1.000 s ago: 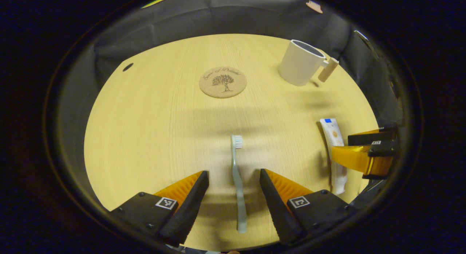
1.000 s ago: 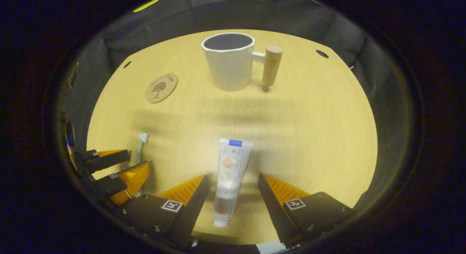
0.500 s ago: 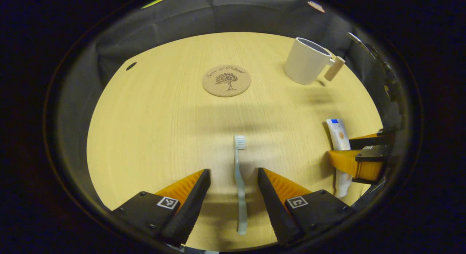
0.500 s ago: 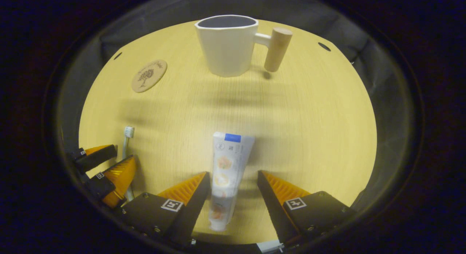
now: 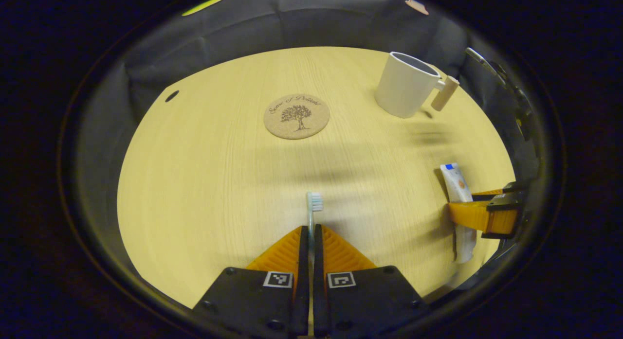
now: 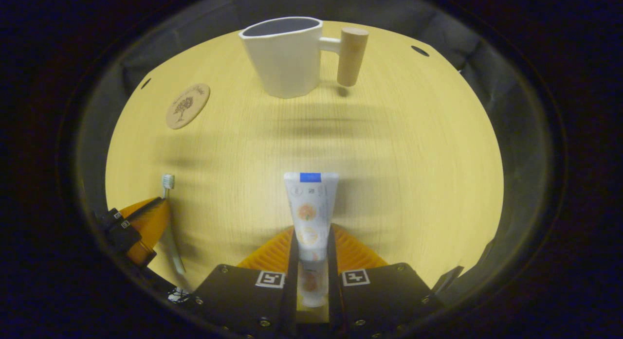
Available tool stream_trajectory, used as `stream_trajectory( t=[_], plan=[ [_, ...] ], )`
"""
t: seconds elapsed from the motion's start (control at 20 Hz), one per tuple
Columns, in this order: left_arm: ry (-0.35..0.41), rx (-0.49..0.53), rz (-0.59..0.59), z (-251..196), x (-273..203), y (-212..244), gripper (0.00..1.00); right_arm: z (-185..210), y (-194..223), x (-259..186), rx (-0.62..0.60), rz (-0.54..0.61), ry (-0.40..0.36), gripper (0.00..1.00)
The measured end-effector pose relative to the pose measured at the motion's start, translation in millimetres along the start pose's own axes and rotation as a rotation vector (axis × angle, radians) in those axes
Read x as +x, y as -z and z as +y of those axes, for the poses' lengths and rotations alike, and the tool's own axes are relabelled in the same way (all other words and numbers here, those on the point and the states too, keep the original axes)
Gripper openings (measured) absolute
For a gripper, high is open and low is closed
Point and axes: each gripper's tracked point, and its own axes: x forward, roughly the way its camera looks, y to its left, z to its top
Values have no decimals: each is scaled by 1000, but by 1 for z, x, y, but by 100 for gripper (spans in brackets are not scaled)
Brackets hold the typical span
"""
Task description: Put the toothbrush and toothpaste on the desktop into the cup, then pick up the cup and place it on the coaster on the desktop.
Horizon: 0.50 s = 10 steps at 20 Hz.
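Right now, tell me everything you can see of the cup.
The cup is white, faceted, seemingly ceramic, with a dark inside and nothing visible in it. A short white arm holds a round wooden handle out to its right. It stands upright on the desktop, right of the coaster, untouched by either tongs.

Square-coded black hand-held gripper mounts
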Motion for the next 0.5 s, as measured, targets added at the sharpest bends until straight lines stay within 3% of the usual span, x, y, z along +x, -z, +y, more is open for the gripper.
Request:
stream_trajectory(
  t=[0.15, 0.2, 0.5],
  plan=[
    [9, -19, -10, 1, 0, -2, 8, 4, 1, 6, -6, -14, -27, 28],
    [12, -18, -11, 1, -2, -1, 8, 4, 1, -1, 9, -19, -39, 18],
    [25, -64, -59, 6, -2, -2, 8, 5, 1, -3, 87, -22, -105, 18]
  ],
)
